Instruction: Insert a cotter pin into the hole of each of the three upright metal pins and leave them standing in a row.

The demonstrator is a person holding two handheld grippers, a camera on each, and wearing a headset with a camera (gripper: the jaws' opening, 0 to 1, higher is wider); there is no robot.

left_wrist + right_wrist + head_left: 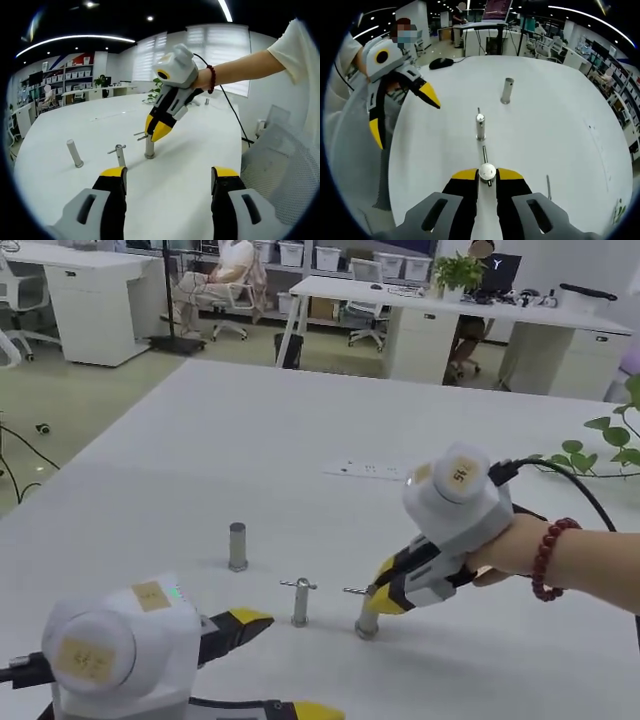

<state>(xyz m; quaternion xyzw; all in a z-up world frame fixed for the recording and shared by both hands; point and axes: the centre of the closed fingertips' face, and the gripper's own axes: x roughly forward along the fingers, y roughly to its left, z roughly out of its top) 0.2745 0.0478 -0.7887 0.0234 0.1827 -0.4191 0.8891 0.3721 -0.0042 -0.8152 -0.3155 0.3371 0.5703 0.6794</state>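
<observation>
Right gripper view: right tongs (487, 176) tight around the nearest upright pin (487, 171).

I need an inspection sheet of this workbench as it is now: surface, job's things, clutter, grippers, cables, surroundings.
Surface: white table, smooth.
Job's things: three upright metal pins in a row. The left-end pin has no cotter pin. The middle pin has one through it. The right-end pin has a cotter pin sticking out at its top.
Clutter: flat white strip; thin grey rod, perhaps a spare cotter pin.
Grippers: right gripper, jaws shut on the cotter pin at the right-end pin; left gripper, jaws open, apart from the pins.
Cables: black cable from the right gripper.
Surroundings: office desks, chairs, potted plant.
</observation>
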